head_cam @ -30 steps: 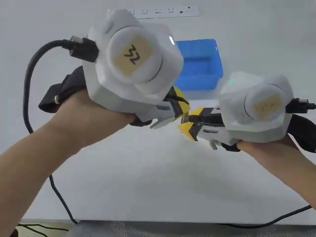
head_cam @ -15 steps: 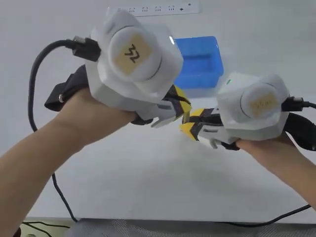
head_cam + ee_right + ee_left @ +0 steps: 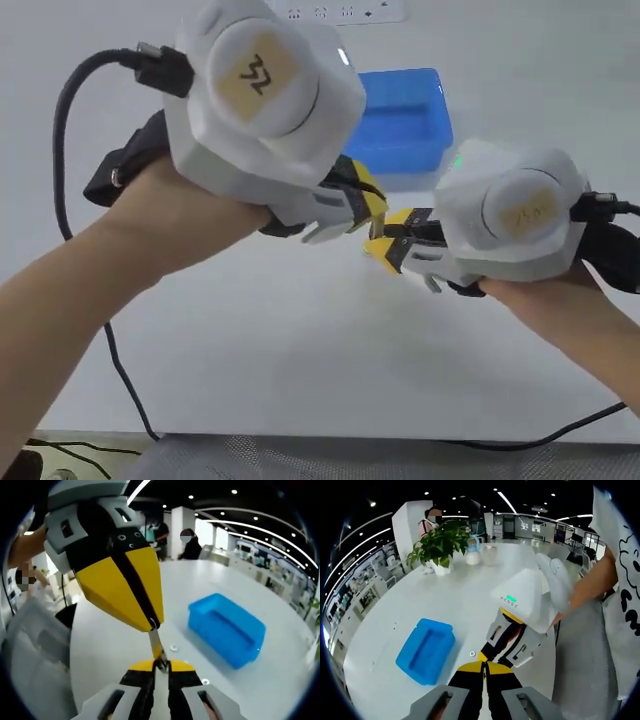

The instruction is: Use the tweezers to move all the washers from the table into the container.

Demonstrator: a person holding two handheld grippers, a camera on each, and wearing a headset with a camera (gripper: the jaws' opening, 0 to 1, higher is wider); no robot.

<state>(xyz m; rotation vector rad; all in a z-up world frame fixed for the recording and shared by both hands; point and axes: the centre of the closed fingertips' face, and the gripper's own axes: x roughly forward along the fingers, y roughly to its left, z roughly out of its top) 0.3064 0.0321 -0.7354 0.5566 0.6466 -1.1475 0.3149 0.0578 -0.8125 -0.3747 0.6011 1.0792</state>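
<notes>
The white worktop [image 3: 300, 340] takes up most of the view. A blue container [image 3: 215, 637] sits on it, and all I can see inside is bare blue bottom. The left tool [image 3: 483, 666] and right tool [image 3: 160, 666] meet tip to tip, both clamped on the thin tweezers [image 3: 156, 647] between them. A couple of washers [image 3: 174, 648] are lying on the worktop near the container.

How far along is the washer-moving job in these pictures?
Done: nothing yet; the blue container looks empty. In hand: the tweezers, pinched between the left tool and the right tool, both shut on them. Left: washers lie on the table near the container, to be picked up and dropped in.
</notes>
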